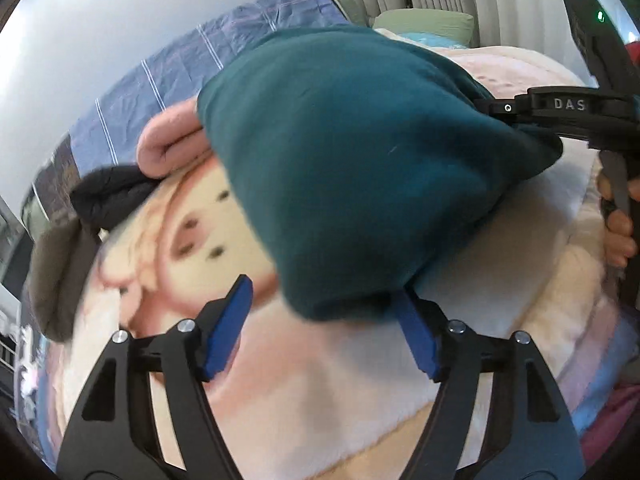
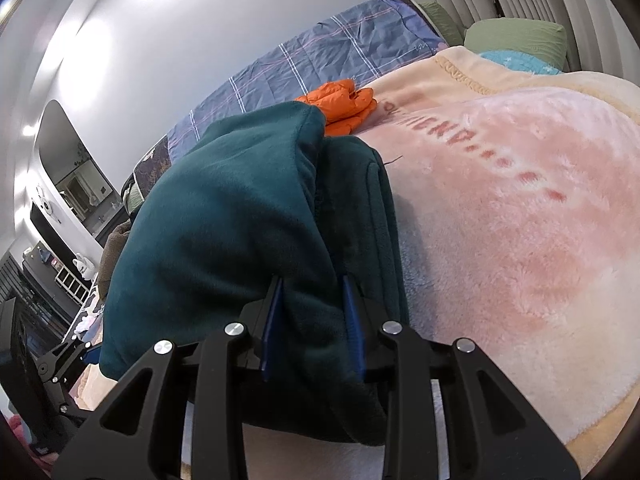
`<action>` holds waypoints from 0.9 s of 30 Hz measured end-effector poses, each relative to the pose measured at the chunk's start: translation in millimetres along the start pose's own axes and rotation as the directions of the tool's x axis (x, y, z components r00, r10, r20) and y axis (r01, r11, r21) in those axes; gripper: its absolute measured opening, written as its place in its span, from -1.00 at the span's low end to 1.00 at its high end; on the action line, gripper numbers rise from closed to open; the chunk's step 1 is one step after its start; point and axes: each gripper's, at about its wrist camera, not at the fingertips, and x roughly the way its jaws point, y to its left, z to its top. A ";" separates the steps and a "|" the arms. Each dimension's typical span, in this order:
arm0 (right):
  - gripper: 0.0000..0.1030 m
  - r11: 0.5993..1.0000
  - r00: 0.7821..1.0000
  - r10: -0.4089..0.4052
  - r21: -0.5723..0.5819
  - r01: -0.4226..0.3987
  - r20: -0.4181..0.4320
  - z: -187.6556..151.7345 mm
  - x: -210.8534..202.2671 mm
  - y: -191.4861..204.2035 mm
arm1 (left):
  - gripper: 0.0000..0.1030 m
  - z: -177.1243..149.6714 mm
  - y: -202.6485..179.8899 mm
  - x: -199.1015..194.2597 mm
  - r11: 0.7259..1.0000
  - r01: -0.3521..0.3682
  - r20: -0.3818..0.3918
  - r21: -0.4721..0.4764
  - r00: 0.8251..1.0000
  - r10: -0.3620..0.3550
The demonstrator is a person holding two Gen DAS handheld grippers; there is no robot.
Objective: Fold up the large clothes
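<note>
A dark teal fleece garment (image 1: 352,168) lies bunched on a pink plush blanket (image 1: 328,392) on the bed. My left gripper (image 1: 324,308) is open, its blue pads (image 1: 230,326) wide apart, with the garment's near edge just over the right pad. My right gripper (image 2: 314,320) is shut on a thick fold of the teal garment (image 2: 224,240) and holds it up off the blanket (image 2: 520,240). The right gripper also shows in the left wrist view (image 1: 516,110), clamped on the garment's far corner.
A pink rolled garment (image 1: 168,148), a black one (image 1: 108,196) and a brown one (image 1: 56,272) lie at the left. An orange jacket (image 2: 340,104) lies behind the teal one. A blue checked sheet (image 2: 320,64) and green pillows (image 2: 516,36) lie beyond.
</note>
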 end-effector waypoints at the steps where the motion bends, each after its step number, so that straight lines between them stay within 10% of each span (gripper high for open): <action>1: -0.43 1.000 1.000 -0.002 -0.003 0.002 0.001 -0.2 0.1 0.2 | 0.42 3.3 -4.4 3.2 1.000 -0.018 0.014 0.009 1.000 0.018; 10: -0.43 1.000 1.000 0.009 -0.010 -0.009 0.002 -0.2 0.7 -2.4 | 0.35 -13.9 26.5 6.4 0.997 -0.077 -0.073 0.001 0.994 0.077; 16: -0.42 1.000 1.000 0.029 -0.010 -0.029 -0.003 0.0 0.4 -3.4 | -0.43 -2.5 60.9 -46.3 0.966 0.240 -0.057 -0.101 0.968 -0.246; 22: -0.41 1.000 1.000 0.013 -0.021 -0.013 0.000 -1.3 -0.1 -0.3 | -0.43 81.2 65.6 -63.9 0.982 0.187 0.171 0.012 0.967 -0.187; 27: -0.40 0.999 1.000 0.004 -0.032 -0.004 0.003 -2.3 -0.3 1.2 | -0.45 159.1 70.3 -7.4 0.977 0.213 0.193 0.015 0.958 -0.212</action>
